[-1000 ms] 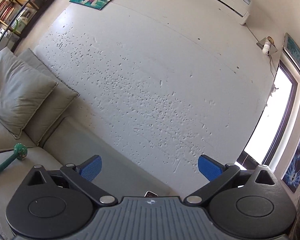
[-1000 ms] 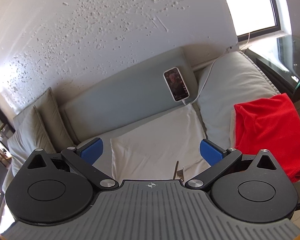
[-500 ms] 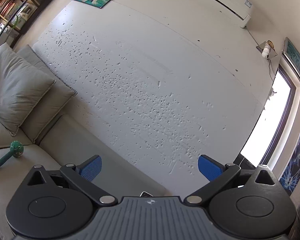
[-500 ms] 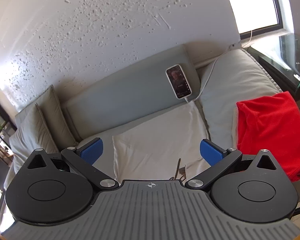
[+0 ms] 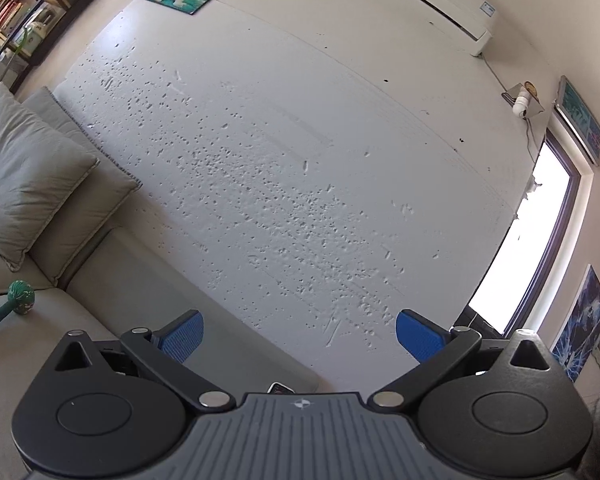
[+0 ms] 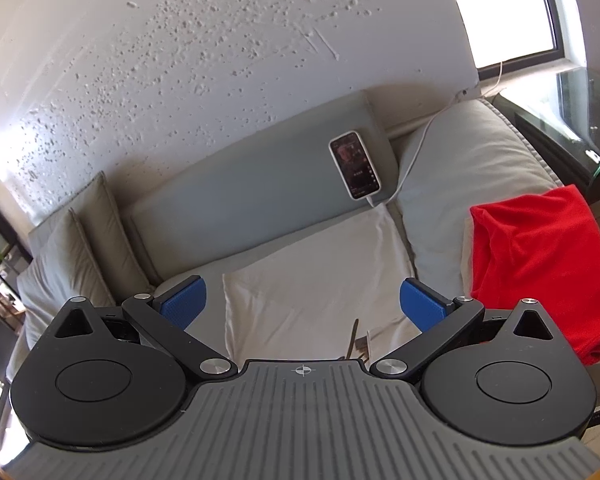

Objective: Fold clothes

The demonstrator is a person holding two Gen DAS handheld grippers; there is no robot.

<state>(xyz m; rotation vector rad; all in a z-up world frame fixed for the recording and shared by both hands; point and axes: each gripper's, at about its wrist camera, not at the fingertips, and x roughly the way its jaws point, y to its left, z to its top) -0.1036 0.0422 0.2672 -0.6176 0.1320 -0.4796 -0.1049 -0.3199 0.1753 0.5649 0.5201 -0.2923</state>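
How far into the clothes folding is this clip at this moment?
Looks done: a red garment lies folded on the sofa's right cushion. In hand: nothing; the left gripper and right gripper are both open and empty, the left facing the wall. Left: the white cloth lies flat on the seat, possibly next.

Daylight pours in from the window (image 6: 496,4), blown out to pure white. The wall (image 5: 280,168) beside it looks bright and sharp; fisheye bending darkens every corner.
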